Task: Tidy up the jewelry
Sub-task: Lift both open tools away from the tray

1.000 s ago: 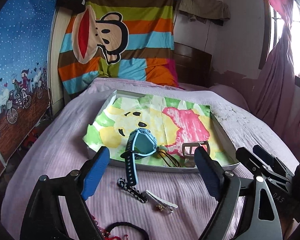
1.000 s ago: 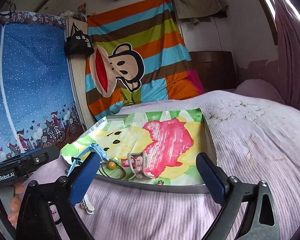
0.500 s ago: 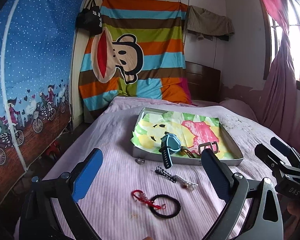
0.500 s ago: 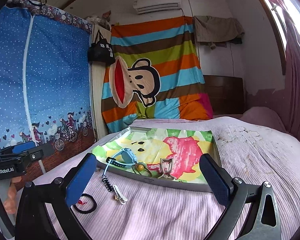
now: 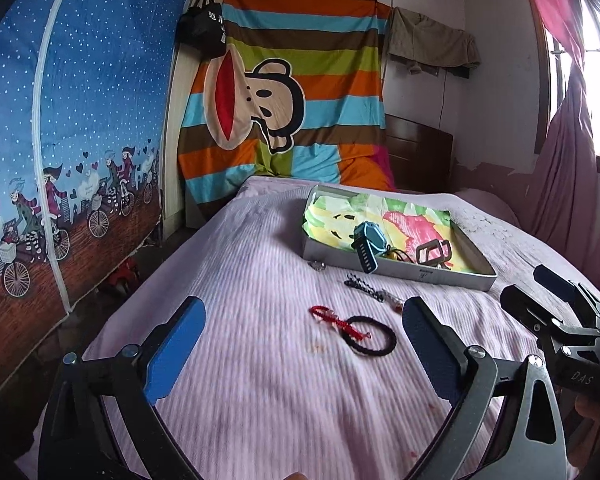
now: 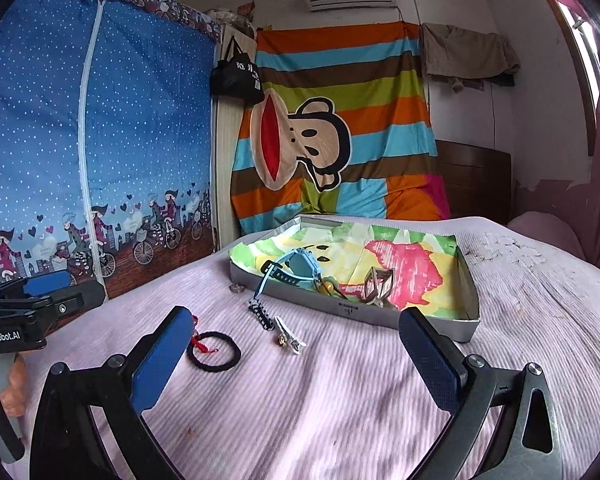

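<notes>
Black hair tie (image 5: 370,336) and red cord (image 5: 334,319) are lying on the bedspread (image 5: 260,280) between the spread, empty left gripper (image 5: 302,346) and the tray (image 5: 440,276). Only the right gripper (image 6: 296,354), also spread, is showing the white clip (image 6: 290,338) clearly.

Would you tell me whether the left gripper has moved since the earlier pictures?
Yes. The left gripper has drawn back from the tray, which looks smaller and farther now.

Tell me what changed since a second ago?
Both grippers pulled back from the tray; the left gripper has just been opening, nothing between its jaws. The blue watch stayed draped over the tray's edge, the black hair tie on the bedspread.
</notes>
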`<state>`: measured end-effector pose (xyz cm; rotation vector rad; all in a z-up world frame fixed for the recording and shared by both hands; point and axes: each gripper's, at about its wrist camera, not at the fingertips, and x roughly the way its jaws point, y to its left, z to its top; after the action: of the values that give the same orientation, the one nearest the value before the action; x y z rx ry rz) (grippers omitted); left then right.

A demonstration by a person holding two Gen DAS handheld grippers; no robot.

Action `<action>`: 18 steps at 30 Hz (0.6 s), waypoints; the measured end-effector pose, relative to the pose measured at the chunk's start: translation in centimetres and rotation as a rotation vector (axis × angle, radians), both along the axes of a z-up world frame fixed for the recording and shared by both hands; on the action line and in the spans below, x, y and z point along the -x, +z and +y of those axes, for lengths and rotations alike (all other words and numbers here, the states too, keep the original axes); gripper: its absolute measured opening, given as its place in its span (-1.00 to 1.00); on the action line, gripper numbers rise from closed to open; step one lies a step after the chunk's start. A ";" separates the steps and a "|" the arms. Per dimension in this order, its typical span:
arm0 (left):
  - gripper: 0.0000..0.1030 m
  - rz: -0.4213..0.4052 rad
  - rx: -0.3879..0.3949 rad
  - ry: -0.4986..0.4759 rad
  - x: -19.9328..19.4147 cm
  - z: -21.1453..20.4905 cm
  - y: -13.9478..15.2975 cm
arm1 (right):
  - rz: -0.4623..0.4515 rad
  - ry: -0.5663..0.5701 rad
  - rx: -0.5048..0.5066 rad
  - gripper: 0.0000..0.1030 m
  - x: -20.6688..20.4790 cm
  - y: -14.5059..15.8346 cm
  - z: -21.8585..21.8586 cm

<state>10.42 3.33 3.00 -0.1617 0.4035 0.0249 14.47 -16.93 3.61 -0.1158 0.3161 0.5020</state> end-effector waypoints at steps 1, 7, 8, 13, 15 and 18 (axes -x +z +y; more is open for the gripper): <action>0.88 0.009 0.002 -0.003 0.1 0.0 -0.4 | 0.005 0.002 0.008 1.00 0.0 -0.2 0.1; 0.88 0.078 -0.004 -0.025 -0.6 0.1 -2.2 | 0.055 -0.003 0.044 1.00 -0.8 -1.4 0.5; 0.88 0.093 -0.006 -0.028 -1.0 0.2 -2.4 | 0.067 -0.006 0.047 1.00 -1.0 -1.6 0.5; 0.88 0.172 0.040 -0.055 -2.8 1.0 -3.3 | 0.148 -0.009 0.049 1.00 -2.5 -2.6 0.4; 0.87 0.196 0.079 -0.068 -3.5 1.5 -3.4 | 0.179 -0.011 0.048 1.00 -3.0 -3.1 0.4; 0.87 0.213 0.099 -0.071 -4.6 2.0 -3.2 | 0.219 -0.001 0.052 1.00 -3.6 -3.6 0.4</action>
<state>15.05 5.37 -0.18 -0.2432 0.6234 -0.0481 18.04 -16.52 0.03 -0.1116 0.5438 0.5062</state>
